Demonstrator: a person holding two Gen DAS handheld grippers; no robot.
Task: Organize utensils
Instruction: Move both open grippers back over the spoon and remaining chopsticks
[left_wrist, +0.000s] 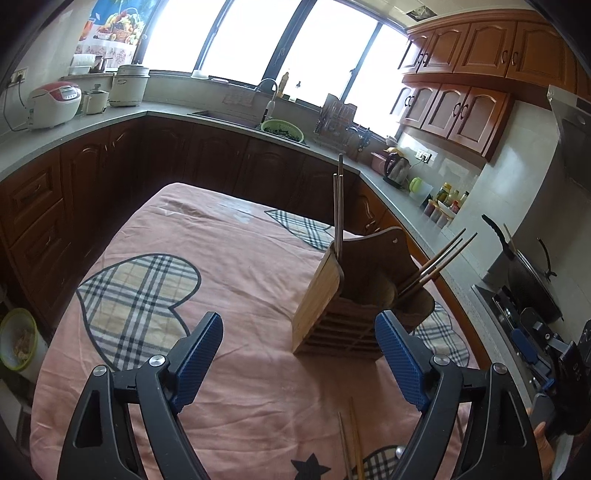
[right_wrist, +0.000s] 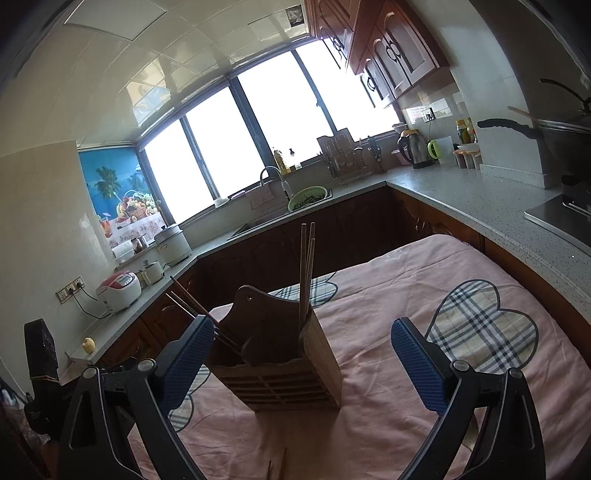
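**Utensil holder and chopsticks on the covered table**

Surface: a table under a pink cloth (left_wrist: 240, 288) with plaid heart patches; kitchen counters run around its far and right sides.

Item 1. Wooden utensil holder (left_wrist: 332, 314), slatted front, tall shaped back panel with a small hole. It stands upright on the cloth toward the table's right edge in the left wrist view, roughly halfway between near and far edge.

Item 2. Upright chopsticks (left_wrist: 338, 206), a small bunch standing nearly vertical in the holder's left compartment as that view shows it.

Item 3. Leaning chopsticks (left_wrist: 439, 258), several, tilted outward to the right from the holder's other compartment, tips well above its rim.

Item 4. Loose chopsticks (left_wrist: 351, 443), two, lying on the cloth at the near edge, between the left tool's arms and apart from the holder.

Item 5. Left gripper (left_wrist: 299, 354), jaws spread wide with nothing between the blue pads; its right pad overlaps the holder's near corner in the picture, and contact cannot be told.

Item 6. Right gripper (right_wrist: 303, 362), jaws spread wide, empty; the holder sits ahead between its fingers in the right wrist view, neither pad pressing on it.
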